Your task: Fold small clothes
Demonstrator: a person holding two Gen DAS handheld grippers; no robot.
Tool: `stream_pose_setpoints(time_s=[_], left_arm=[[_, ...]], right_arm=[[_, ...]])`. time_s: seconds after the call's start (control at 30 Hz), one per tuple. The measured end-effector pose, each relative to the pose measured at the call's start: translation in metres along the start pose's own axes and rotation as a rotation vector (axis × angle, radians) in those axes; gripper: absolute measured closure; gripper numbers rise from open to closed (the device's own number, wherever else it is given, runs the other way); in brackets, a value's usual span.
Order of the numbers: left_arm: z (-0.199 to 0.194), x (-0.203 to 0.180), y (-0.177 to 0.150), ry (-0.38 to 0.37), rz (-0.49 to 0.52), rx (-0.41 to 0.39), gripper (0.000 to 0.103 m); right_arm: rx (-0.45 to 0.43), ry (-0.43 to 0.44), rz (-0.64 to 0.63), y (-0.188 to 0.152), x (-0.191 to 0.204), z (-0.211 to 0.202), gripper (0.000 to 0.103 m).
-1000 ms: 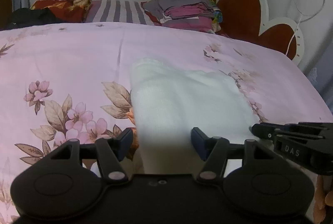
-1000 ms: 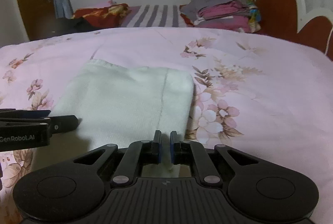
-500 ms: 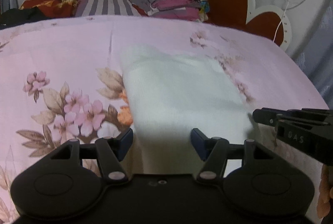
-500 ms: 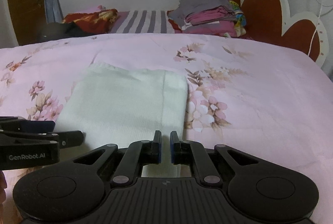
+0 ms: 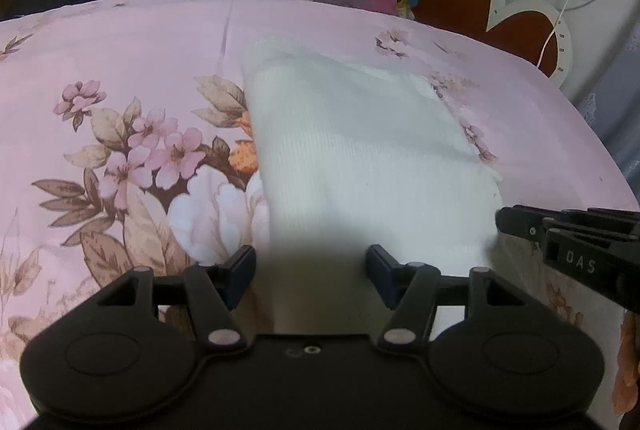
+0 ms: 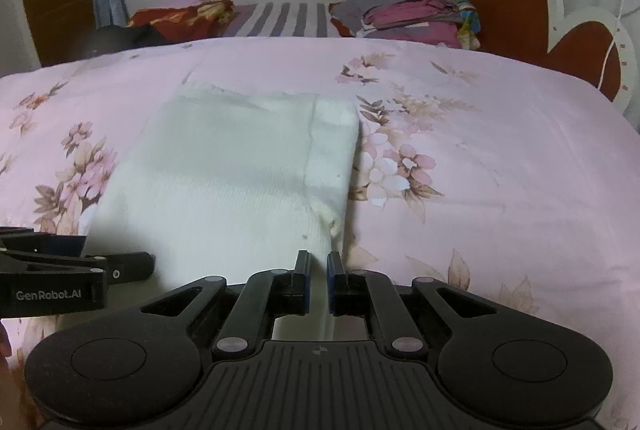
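Note:
A white knitted garment (image 5: pixel 360 158) lies flat on the pink floral bedspread (image 5: pixel 120 62), folded into a long strip running away from me. It also shows in the right wrist view (image 6: pixel 224 182). My left gripper (image 5: pixel 311 270) is open, its jaws wide apart over the garment's near left part. My right gripper (image 6: pixel 318 276) has its jaws nearly closed on the garment's near right edge, with cloth between the pads. Each gripper shows in the other's view, the right one (image 5: pixel 568 242) and the left one (image 6: pixel 72 270).
A stack of folded clothes (image 6: pixel 412 14) sits at the far side of the bed beside a striped pillow (image 6: pixel 280 14) and a red patterned cushion (image 6: pixel 180 16). A brown and white heart-shaped headboard (image 6: pixel 516 2) stands at the right. The bedspread (image 6: pixel 500 150) stretches right.
Both grippers have drawn back toward me and lowered, so the garment's near end sits closer. The right jaws stay pinched on the cloth edge; the left jaws stay open.

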State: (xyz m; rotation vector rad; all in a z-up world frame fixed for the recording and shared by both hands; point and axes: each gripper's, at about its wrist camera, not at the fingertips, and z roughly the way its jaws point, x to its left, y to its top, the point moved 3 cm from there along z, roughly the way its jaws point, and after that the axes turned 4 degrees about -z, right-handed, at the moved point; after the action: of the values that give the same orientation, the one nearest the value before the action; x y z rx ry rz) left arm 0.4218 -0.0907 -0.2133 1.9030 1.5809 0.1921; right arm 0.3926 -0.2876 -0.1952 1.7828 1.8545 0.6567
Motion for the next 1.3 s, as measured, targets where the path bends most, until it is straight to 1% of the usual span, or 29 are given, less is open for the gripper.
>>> stream_pose_setpoints(time_s=[0.1, 0.23, 0.3, 0.4, 0.5, 0.53, 0.6, 0.67, 0.7, 0.77, 0.83, 0.9, 1.13, 1.3], left_arm=[[-0.003, 0.0, -0.006, 0.007, -0.006, 0.005, 0.042], [-0.007, 0.0, -0.014, 0.013, -0.003, 0.011, 0.042], [-0.01, 0.0, -0.017, 0.014, -0.003, 0.013, 0.042], [-0.015, 0.001, -0.018, 0.014, -0.015, 0.014, 0.042], [-0.026, 0.0, -0.014, 0.016, -0.014, -0.021, 0.042], [-0.028, 0.0, -0.011, 0.014, -0.015, -0.03, 0.041], [-0.029, 0.001, -0.008, 0.009, -0.022, -0.029, 0.034], [-0.027, 0.003, -0.009, 0.01, -0.026, -0.021, 0.031], [-0.023, 0.004, -0.01, 0.017, -0.022, -0.008, 0.031], [-0.018, 0.007, -0.011, 0.022, -0.025, 0.016, 0.031], [-0.02, 0.01, -0.006, 0.02, -0.048, -0.007, 0.031], [-0.022, 0.011, 0.004, 0.023, -0.067, -0.034, 0.027], [-0.01, 0.008, 0.037, 0.022, -0.075, -0.06, 0.021], [0.005, 0.008, 0.05, -0.007, -0.099, -0.044, 0.017]], right_arm=[[0.008, 0.016, -0.015, -0.008, 0.0, -0.001, 0.097], [0.057, 0.043, -0.05, -0.029, 0.001, 0.005, 0.097], [0.048, 0.049, -0.065, -0.037, -0.001, 0.002, 0.097], [0.047, 0.067, -0.065, -0.041, -0.003, -0.006, 0.097], [0.037, 0.08, -0.053, -0.041, -0.005, -0.013, 0.097], [0.043, 0.086, -0.055, -0.041, -0.004, -0.014, 0.097], [0.063, 0.093, -0.065, -0.044, -0.003, -0.01, 0.097], [0.065, 0.095, -0.07, -0.046, -0.004, -0.012, 0.097], [0.069, 0.098, -0.069, -0.046, -0.004, -0.013, 0.097], [0.069, 0.104, -0.066, -0.042, -0.007, -0.015, 0.097], [0.048, 0.108, -0.045, -0.034, -0.011, -0.019, 0.097], [0.035, 0.107, -0.019, -0.025, -0.016, -0.017, 0.097], [0.059, 0.119, 0.083, 0.003, -0.032, 0.011, 0.097], [0.06, 0.132, 0.169, 0.017, -0.045, 0.025, 0.097]])
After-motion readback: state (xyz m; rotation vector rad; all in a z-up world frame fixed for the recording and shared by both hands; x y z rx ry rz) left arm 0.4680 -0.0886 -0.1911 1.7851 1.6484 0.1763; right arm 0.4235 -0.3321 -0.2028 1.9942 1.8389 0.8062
